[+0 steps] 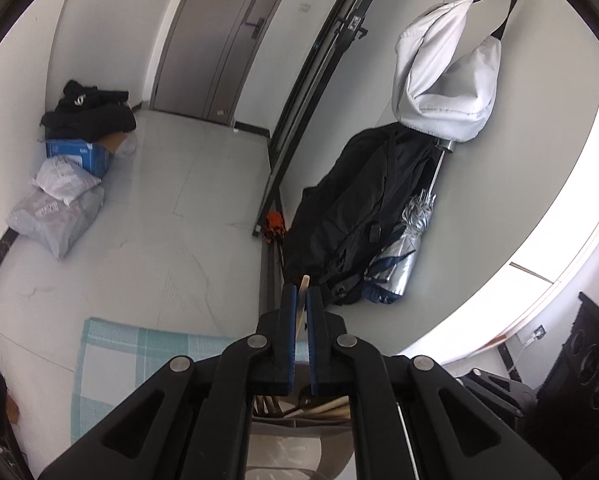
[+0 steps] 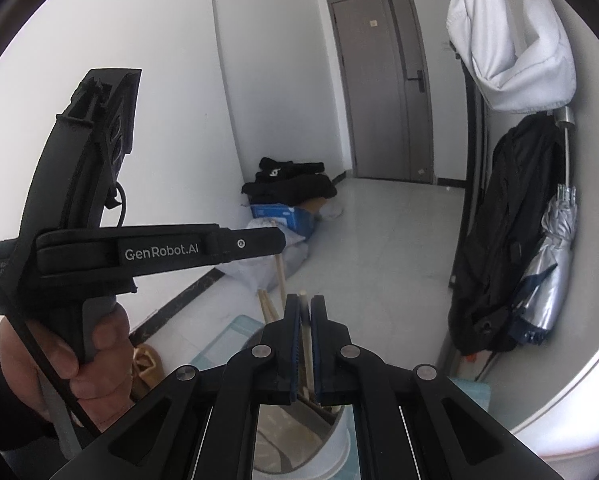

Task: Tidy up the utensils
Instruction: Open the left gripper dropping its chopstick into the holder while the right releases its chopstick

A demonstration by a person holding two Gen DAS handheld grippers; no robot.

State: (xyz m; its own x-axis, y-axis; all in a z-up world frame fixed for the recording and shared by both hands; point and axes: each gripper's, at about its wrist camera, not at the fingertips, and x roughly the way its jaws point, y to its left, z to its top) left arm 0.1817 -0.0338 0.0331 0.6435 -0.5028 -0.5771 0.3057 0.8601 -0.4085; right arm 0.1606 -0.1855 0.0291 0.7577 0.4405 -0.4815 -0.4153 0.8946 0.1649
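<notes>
Lowering both sticks toward the holder (image 2: pixel 331 440) is my step here, I judge. The holder sits under both hand-held grippers, on a checked mat (image 1: pixel 111 344), with other wooden handles (image 1: pixel 323 404) already inside it. The left hand-held gripper (image 1: pixel 301 312) is clamped on a thin wooden stick (image 1: pixel 301 300); the right hand-held gripper (image 2: pixel 305 316) pinches another stick (image 2: pixel 305 320). I'd keep each stick steep, aim its lower end into a free gap, and release only once it is seated. The linkages hide most of the holder, both lower stick ends and any dividers; whether these are chopsticks I cannot tell.
</notes>
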